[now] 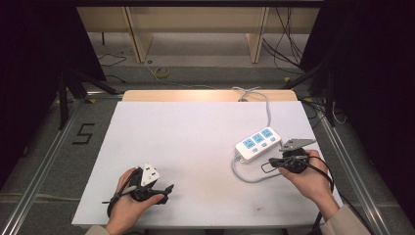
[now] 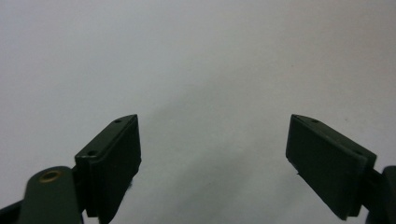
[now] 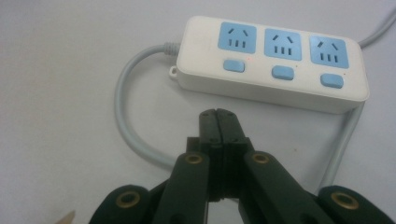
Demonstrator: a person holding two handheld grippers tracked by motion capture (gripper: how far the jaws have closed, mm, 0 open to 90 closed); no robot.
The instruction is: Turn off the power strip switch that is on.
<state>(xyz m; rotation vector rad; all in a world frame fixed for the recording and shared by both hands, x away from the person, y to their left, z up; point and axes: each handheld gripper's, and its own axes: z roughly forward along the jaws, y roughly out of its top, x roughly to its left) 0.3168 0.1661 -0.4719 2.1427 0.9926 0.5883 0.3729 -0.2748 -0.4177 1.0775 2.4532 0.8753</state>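
Right claw [image 3: 217, 113] pressed together just beside power strip [image 3: 271, 63], grey cord [image 3: 125, 126] looping alongside

A white-topped table [image 1: 195, 147] with a bare wooden strip along its far edge carries a white power strip [image 1: 258, 142] at the right, three blue sockets facing up. Its grey cable [image 1: 244, 174] loops on the tabletop at the near side and also trails off the far edge.

High view: desk [image 1: 195, 147] evenly lit from above, surroundings dark, glare strip along its far edge. Gripper views soft, slightly blurred, with dim grey corners and faint shadows.
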